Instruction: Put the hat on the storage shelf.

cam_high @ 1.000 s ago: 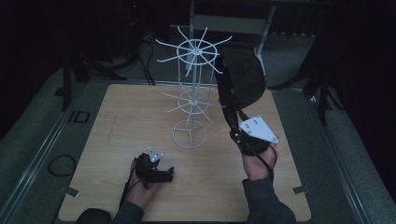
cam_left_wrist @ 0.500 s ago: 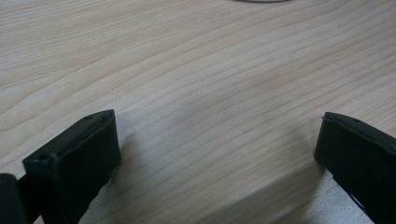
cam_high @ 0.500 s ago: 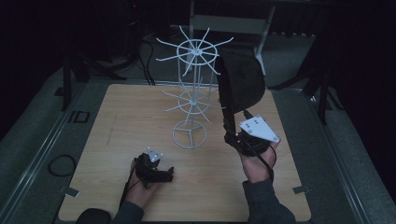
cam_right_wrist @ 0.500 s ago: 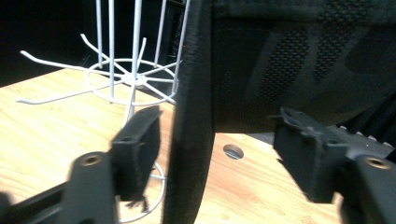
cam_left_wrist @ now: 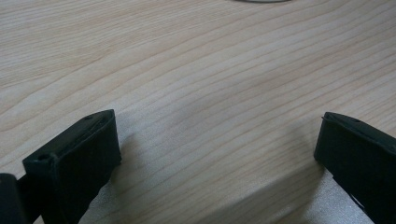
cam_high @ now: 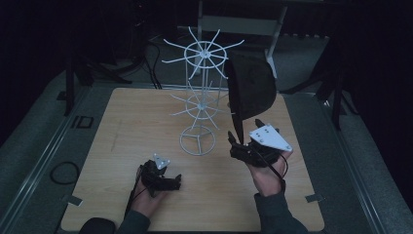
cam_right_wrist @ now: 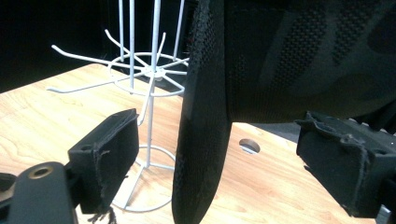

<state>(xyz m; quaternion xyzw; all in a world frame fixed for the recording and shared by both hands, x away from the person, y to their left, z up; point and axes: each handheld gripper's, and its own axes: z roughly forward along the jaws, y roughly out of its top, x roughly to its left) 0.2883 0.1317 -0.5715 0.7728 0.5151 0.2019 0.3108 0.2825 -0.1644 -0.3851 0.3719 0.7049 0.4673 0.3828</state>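
Note:
A black cap (cam_high: 251, 90) hangs beside the upper arms of a white wire rack (cam_high: 202, 51), its brim pointing down. My right gripper (cam_high: 241, 141) is just under the brim tip, right of the rack's ring base. In the right gripper view the brim (cam_right_wrist: 201, 140) hangs edge-on between the two jaws of the open right gripper (cam_right_wrist: 224, 163), touching neither, with the rack (cam_right_wrist: 149, 70) behind it. My left gripper (cam_high: 173, 181) rests low on the table near the front. Its jaws stand wide apart over bare wood, so the left gripper (cam_left_wrist: 217, 149) is open.
The wooden table (cam_high: 122, 126) sits inside a grey framed surround with dark surroundings. A round hole (cam_right_wrist: 248, 146) in the tabletop lies beyond the cap. A cable loop (cam_high: 63, 171) lies on the grey surface at the left.
My right gripper has shifted left toward the rack's base, and the lower tip of the cap's brim swung left with it. The left gripper has stayed put.

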